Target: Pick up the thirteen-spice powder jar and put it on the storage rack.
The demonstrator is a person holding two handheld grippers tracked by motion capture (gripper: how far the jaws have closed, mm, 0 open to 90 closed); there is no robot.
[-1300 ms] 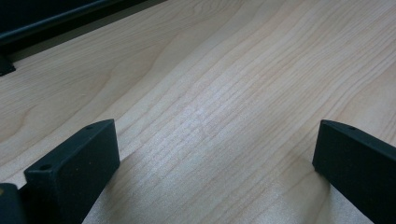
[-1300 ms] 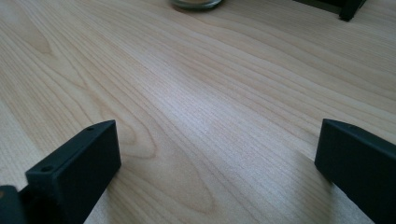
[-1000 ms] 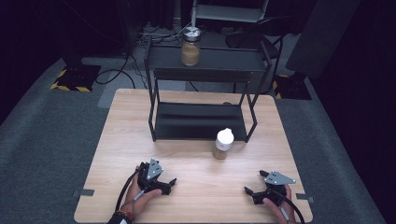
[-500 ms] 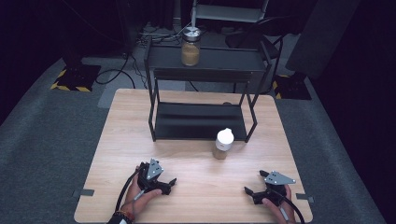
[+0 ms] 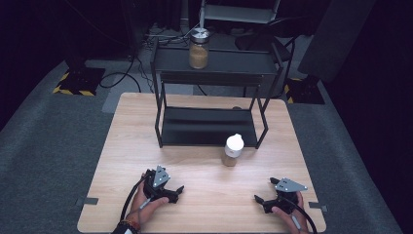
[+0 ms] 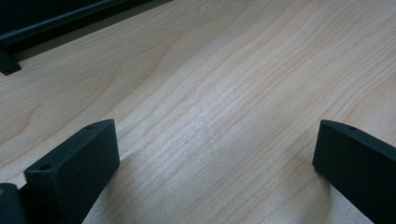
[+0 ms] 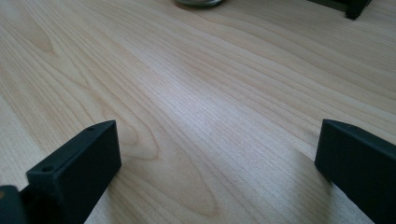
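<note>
In the high view, a white-capped jar (image 5: 233, 150) is seen standing upright on the worktop (image 5: 117, 146), just in front of the black shelf rack (image 5: 209, 127), with its long axis vertical. The left hand-held gripper (image 5: 178, 190) is rested near the worktop's front edge, and the jar is found at about two o'clock from it; from the right hand-held gripper (image 5: 256, 199) the jar is found at about eleven o'clock, and this one is judged the nearer. A second jar (image 5: 198, 49) is carried on the rack's top shelf. In the left gripper view, the jaws are shown spread wide over bare wood, a rack foot (image 6: 9, 66) being visible at ten o'clock. In the right gripper view, the jaws are likewise spread and empty, and the jar's base (image 7: 198, 2) is glimpsed at twelve o'clock, well apart.
</note>
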